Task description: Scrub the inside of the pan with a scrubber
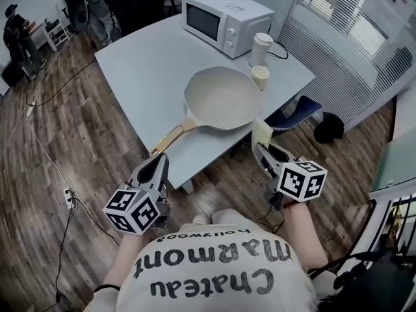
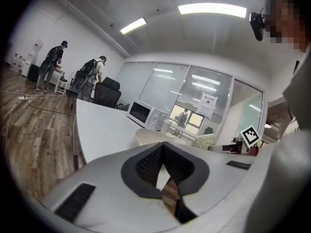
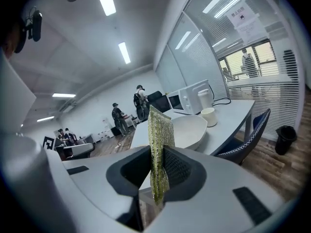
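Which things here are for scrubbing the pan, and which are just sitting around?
For the job: pan, scrubber pinched in the right gripper.
Just sitting around: microwave, small cup, tall white canister.

Both arms are held out short of the table's [image 1: 148, 65] near edge. The left gripper [image 1: 160, 162] points at it with its jaws pressed together, nothing between them. The right gripper [image 1: 260, 152] is clamped on the scrubber [image 1: 262, 134] (standing upright between the pads).
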Motion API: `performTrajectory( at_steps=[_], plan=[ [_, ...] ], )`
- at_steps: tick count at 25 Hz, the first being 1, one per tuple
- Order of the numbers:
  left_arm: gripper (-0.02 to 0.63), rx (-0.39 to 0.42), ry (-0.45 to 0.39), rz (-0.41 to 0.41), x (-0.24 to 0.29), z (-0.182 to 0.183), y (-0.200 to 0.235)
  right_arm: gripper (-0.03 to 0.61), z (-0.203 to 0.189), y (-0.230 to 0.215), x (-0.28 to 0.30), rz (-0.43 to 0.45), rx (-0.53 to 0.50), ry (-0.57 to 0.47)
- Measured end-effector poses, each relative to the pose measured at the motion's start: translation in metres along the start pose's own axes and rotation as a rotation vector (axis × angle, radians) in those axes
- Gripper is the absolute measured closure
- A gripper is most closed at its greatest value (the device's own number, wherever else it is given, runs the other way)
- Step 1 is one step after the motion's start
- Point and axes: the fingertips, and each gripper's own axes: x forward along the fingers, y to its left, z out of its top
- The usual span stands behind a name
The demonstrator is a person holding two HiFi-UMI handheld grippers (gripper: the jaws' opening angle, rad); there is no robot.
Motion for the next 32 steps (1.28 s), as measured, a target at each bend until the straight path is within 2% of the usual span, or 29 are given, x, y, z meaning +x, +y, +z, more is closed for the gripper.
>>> performTrajectory(
  at_steps=[3, 7, 9, 12, 15, 16, 18, 20, 23, 25, 30, 32],
  plan=[
    [0.618, -0.005, -0.018, 0.039, -0.002, 0.005, 0.014, 0.515, -0.001, 0.003, 0.018, 0.027, 0.017, 0.013],
    [0.618, -0.058, -0.153, 0.053, -0.006, 0.022, 0.022, 0.515, 0.002, 0.003, 0.042, 0.071, 0.002, 0.039],
    [0.618, -0.053, -0.152, 0.07, -0.004, 0.023, 0.028, 0.515, 0.011, -0.003, 0.059, 0.093, 0.0, 0.039],
    [0.618, -0.039, -0.15, 0.153, -0.007, 0.025, 0.045, 0.515, 0.024, -0.003, 0.09, 0.155, 0.027, 0.04],
    [0.616, -0.058, -0.155, 0.248, -0.008, 0.024, 0.064, 0.515, 0.039, 0.002, 0.121, 0.227, 0.029, 0.064],
    [0.602, -0.071, -0.151, 0.283, -0.005, 0.021, 0.07, 0.515, 0.043, 0.004, 0.129, 0.247, 0.013, 0.079],
    [0.534, -0.089, -0.135, 0.346, 0.005, 0.015, 0.082, 0.515, 0.051, 0.001, 0.147, 0.276, -0.037, 0.119],
    [0.486, -0.087, -0.085, 0.384, 0.021, 0.006, 0.09, 0.515, 0.056, -0.008, 0.165, 0.287, -0.078, 0.158],
    [0.415, -0.016, 0.073, 0.375, 0.056, -0.013, 0.092, 0.515, 0.067, -0.026, 0.194, 0.301, -0.08, 0.183],
    [0.356, 0.052, 0.185, 0.351, 0.082, -0.026, 0.088, 0.515, 0.073, -0.031, 0.212, 0.335, -0.081, 0.203],
    [0.29, 0.303, 0.415, 0.328, 0.133, -0.048, 0.082, 0.515, 0.065, -0.036, 0.254, 0.433, -0.193, 0.325],
    [0.267, 0.364, 0.513, 0.291, 0.151, -0.056, 0.077, 0.515, 0.061, -0.034, 0.272, 0.478, -0.241, 0.376]
  ],
)
